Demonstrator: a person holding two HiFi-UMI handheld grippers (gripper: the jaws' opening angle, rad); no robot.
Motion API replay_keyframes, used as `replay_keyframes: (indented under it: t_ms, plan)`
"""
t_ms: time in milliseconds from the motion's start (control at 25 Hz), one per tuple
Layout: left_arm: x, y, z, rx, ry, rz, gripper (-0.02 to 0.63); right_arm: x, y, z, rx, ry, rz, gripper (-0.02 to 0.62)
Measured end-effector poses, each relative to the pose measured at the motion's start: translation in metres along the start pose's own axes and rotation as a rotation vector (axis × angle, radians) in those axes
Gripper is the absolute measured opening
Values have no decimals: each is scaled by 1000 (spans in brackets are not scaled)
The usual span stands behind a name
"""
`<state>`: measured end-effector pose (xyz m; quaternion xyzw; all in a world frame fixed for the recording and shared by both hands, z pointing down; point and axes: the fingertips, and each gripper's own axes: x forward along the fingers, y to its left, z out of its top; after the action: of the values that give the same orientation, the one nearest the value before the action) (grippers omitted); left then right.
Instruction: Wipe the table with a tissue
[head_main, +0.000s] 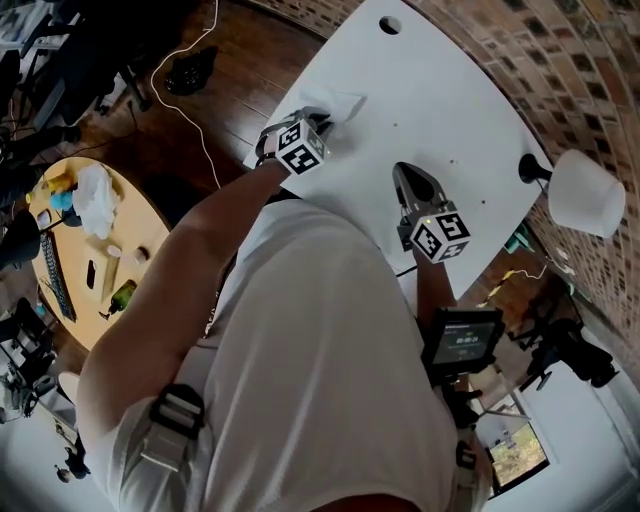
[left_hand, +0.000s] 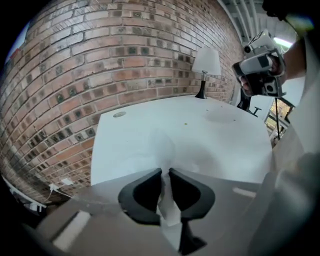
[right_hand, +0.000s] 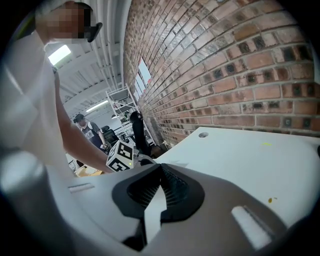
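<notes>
White-shirted shoulders (head_main: 300, 350) are filling the lower head view. Beyond them the left gripper (left_hand: 165, 172) is pinching the tissue (left_hand: 169, 212). Its fingers (left_hand: 142, 192) are clamping a bunched fold, while the rest is spreading onto the bench (head_main: 450, 100) at twelve o'clock from the tips, near the bench's edge. The right gripper (right_hand: 158, 167), at four o'clock from the left one in the head view, is hanging over the bench with its fingers together and nothing between them. By its look, the tissue is feather-light, limp and easily torn. It is probably asking for a bunched hold near its middle, pressed flat rather than dragged by a corner.
</notes>
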<state>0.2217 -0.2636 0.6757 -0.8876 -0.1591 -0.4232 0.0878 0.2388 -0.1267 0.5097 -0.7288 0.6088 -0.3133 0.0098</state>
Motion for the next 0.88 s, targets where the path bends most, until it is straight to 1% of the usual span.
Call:
replay_keyframes:
  t_ms: [80, 160, 240, 320, 360, 400, 520, 600, 640, 720, 880]
  plan:
    - [-1, -17, 1, -11, 2, -71, 40, 1, 2, 0, 1, 3, 1, 7]
    - [-2, -35, -4, -28, 22, -141, 40, 2, 2, 0, -1, 8, 4, 7]
    - [-6, -47, -10, -24, 51, -191, 40, 2, 3, 1, 4, 1, 3, 7]
    - [-13, -54, -13, -16, 67, -225, 41, 3, 3, 2, 10, -5, -5, 7]
    - [-18, -53, -14, -17, 62, -223, 41, 3, 4, 2, 12, -6, -9, 7]
    - [-23, -47, -14, -24, 42, -198, 41, 4, 5, 1, 13, -6, -12, 7]
    - [-47, 0, -13, -97, -43, -35, 41, 9, 8, 2, 12, -7, -19, 7]
    - [-58, 31, -21, -148, -53, 48, 41, 10, 9, 3, 14, -14, -31, 6]
    - [-58, 39, -26, -160, -44, 66, 41, 8, 9, 4, 15, -17, -39, 6]
    - [-48, 45, -33, -144, -14, 62, 43, 5, 7, 3, 21, -20, -57, 7]
    - [-32, 31, -33, -51, 13, 10, 41, -2, 9, 0, 35, -34, -94, 7]
